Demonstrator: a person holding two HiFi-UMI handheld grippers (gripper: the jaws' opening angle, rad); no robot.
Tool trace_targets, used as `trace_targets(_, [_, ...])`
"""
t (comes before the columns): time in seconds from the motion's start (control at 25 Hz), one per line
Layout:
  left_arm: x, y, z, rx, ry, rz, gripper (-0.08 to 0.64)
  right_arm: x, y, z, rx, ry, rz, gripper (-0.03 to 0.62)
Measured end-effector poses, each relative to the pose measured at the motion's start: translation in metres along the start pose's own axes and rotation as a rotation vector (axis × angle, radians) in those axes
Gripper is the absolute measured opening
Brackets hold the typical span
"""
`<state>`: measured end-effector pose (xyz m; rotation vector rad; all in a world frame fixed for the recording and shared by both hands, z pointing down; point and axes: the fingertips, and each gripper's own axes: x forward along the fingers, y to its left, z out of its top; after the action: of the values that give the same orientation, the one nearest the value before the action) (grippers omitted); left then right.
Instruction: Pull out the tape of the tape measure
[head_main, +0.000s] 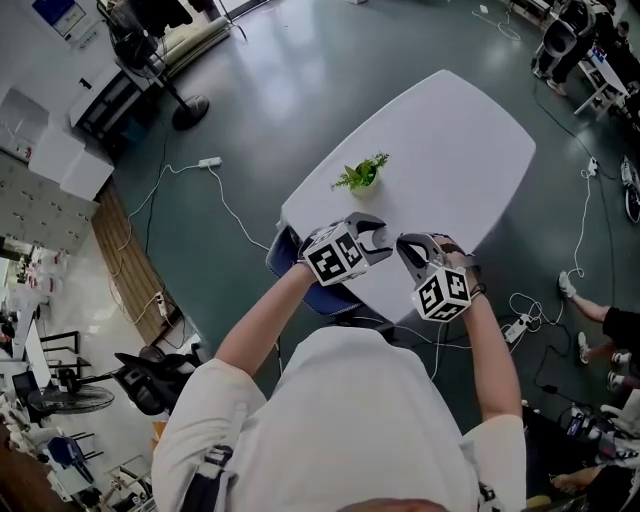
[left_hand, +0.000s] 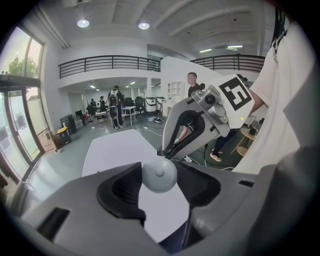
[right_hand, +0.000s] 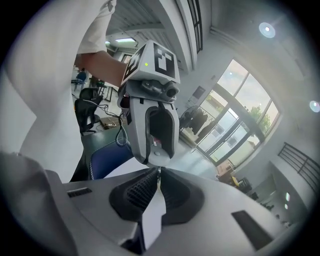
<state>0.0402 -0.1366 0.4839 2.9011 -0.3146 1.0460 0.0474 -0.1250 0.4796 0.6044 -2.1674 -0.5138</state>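
Left tool grips tape measure; right tool pinches tape tip.

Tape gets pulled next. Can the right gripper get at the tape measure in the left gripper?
Probably yes: the right gripper sits right at the tape measure the left gripper holds; nothing between.

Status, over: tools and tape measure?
Left tool clamped on tape measure. Right tool shut at its edge; no tape visibly out. Plant on table, apart from tools.
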Motion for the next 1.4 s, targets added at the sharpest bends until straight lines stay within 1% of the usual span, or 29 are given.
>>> trace_targets(0.12, [-0.001,-0.004,-0.006,0.016,0.002,0.014,0.221,-0.002,0.005,-0.001,0.027,-0.006,0.011,0.04])
trace_targets(0.32, [0.0,-0.006,-0.005,0.031,-0.018,0.038,0.219,-0.006,0.007,-0.006,0.056,-0.014,0.02,0.04])
trace_targets(0.64, [0.003,-0.009,-0.013,0.052,0.002,0.054,0.219,-0.008,0.014,-0.019,0.088,0.018,0.036,0.037])
trace_targets(0.72, [0.001,-0.006,-0.015,0.049,0.007,0.068,0.219,-0.011,0.014,-0.027,0.102,0.031,0.036,0.037])
trace_targets(1.0, [-0.01,-0.001,-0.017,0.025,-0.002,0.077,0.219,-0.026,0.012,-0.041,0.154,0.043,0.02,0.037])
trace_targets(1.2, [-0.01,-0.004,-0.016,0.021,-0.021,0.055,0.219,-0.032,0.007,-0.049,0.199,0.035,0.008,0.035])
trace_targets(1.28, [-0.008,-0.004,-0.016,0.025,-0.023,0.053,0.219,-0.032,0.007,-0.054,0.203,0.046,0.008,0.035])
trace_targets(1.4, [-0.008,0.001,-0.022,0.021,-0.008,0.072,0.219,-0.032,0.006,-0.069,0.216,0.082,0.003,0.035])
